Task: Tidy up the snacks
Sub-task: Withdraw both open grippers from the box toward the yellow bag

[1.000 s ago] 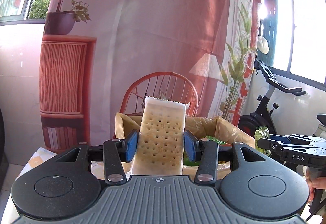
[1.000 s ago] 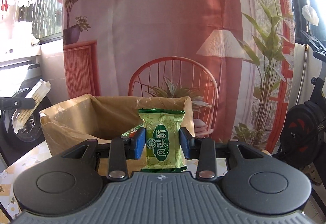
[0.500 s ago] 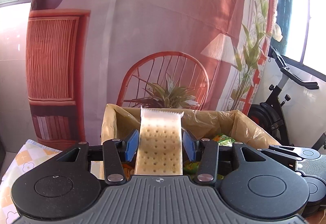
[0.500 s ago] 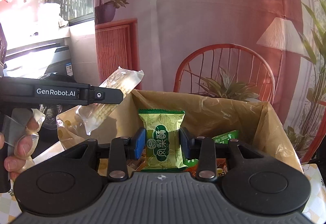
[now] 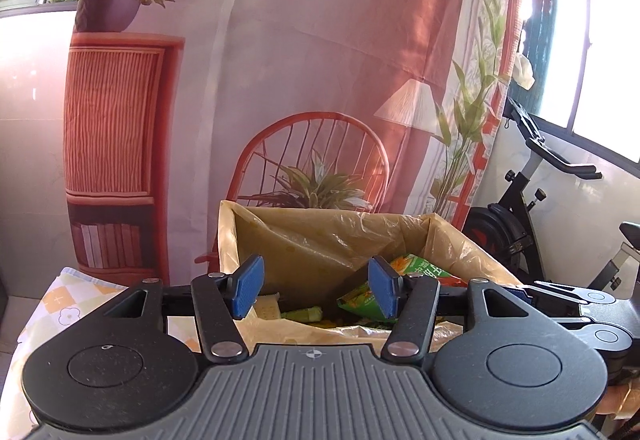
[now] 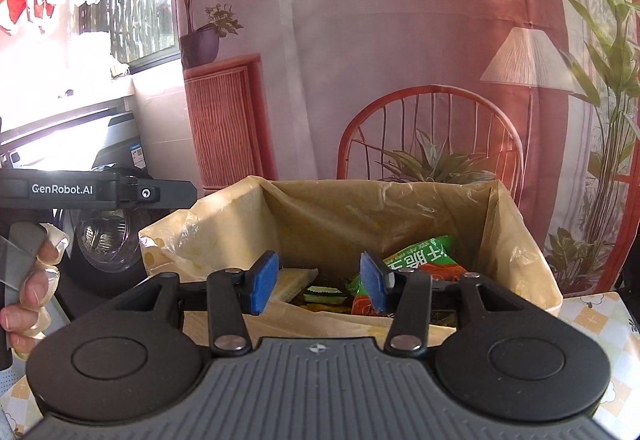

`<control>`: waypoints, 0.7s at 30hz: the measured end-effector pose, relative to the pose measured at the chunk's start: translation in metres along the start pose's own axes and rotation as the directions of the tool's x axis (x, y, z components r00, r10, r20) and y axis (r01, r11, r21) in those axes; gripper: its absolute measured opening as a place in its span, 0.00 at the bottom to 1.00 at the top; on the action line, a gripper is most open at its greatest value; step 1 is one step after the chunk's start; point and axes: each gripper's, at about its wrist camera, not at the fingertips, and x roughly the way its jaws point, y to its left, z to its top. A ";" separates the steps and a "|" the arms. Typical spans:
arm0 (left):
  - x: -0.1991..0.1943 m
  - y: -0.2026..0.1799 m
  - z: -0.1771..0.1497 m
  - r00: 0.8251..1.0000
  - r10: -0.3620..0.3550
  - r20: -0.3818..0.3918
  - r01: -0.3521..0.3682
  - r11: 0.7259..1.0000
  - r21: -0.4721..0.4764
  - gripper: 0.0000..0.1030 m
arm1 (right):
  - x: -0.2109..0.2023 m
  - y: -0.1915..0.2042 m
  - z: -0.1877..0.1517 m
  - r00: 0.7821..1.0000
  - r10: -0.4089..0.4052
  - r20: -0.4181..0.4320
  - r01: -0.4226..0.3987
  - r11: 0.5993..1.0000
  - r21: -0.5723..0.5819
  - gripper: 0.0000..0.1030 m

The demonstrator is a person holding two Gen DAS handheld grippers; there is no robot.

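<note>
Snacks (image 6: 416,264) inside lined box (image 5: 332,236), below both claws; left claw (image 5: 316,290), right claw (image 6: 318,288) spread, empty.

We hold our left gripper (image 5: 316,290) level, its blue pads spread wide and empty. Our right gripper (image 6: 318,282) matches, alongside it.

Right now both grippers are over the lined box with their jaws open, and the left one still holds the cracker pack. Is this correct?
Not fully. The left gripper holds nothing: the left wrist view shows its jaws open and empty, with the cracker pack lying inside the lined box. The rest is right: the right gripper is also open over the box.
</note>
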 end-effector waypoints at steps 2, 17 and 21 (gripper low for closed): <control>-0.012 0.001 -0.007 1.000 -0.018 -0.011 0.017 1.000 -0.017 0.62 | -0.011 -0.001 -0.004 1.000 -0.004 0.006 0.004 1.000 0.008 0.49; -0.009 0.000 -0.100 0.969 -0.111 -0.222 0.096 0.993 -0.074 0.62 | -0.052 -0.011 -0.075 0.983 -0.004 -0.184 0.017 0.998 0.067 0.55; 0.004 -0.001 -0.121 0.952 -0.122 -0.279 0.103 0.991 -0.082 0.62 | -0.038 -0.006 -0.103 0.960 0.001 -0.282 0.010 0.999 0.037 0.61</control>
